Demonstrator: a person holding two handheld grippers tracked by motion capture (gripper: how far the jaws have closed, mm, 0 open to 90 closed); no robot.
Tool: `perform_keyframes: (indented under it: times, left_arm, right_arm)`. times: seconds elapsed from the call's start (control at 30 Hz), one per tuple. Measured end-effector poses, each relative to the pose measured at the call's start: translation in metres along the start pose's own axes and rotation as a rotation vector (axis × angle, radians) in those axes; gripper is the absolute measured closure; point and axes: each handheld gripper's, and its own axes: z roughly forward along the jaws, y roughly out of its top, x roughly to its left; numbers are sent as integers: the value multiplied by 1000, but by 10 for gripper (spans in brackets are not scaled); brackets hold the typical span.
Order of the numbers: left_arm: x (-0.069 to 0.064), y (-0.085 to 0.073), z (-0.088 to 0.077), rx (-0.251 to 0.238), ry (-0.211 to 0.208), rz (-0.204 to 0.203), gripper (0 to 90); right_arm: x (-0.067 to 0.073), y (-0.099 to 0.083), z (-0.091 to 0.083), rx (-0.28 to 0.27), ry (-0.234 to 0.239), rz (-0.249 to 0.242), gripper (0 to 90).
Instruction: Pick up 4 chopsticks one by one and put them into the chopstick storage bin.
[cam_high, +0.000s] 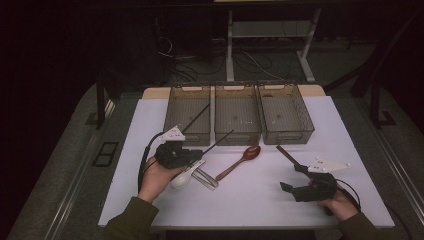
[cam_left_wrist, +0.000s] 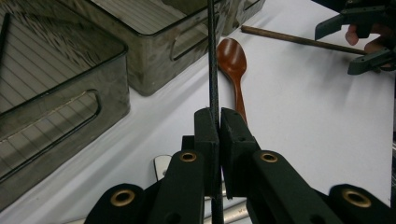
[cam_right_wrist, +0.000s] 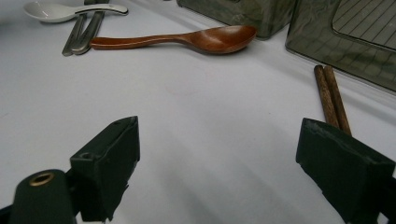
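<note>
From above, I see my left gripper (cam_high: 192, 156) pinching a thin black stick (cam_high: 217, 142) that points up toward the middle basket (cam_high: 237, 134). My right gripper (cam_high: 294, 177) sits low on the white table (cam_high: 250, 200) with its jaws wide apart, holding nothing.

In the left gripper view, the jaws squeeze the black stick (cam_left_wrist: 213, 60) tight. A brown spoon (cam_left_wrist: 232, 58) lies just past it.

In the right gripper view, the jaws stand far apart over bare table. Two brown chopsticks (cam_right_wrist: 330, 95) lie near the right jaw.

Three bins (cam_high: 237, 112), wooden spoon (cam_high: 240, 161)
</note>
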Motion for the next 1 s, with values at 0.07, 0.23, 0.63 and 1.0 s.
perform_keyframes:
  times: [0.07,0.23,0.63,1.0]
  left_arm:
    - [2,1,0,2,1,6,849]
    - [7,5,-1,-5,11,1,849]
    - [22,20,-3,-32,52,-4,849]
    - [40,46,-2,-36,91,0,850]
  right_arm:
    - [0,0,0,0,-1,-2,129]
    - [0,0,0,2,-1,-1,129]
    - [0,-1,1,6,-2,4,129]
    - [-1,-1,1,4,-1,10,129]
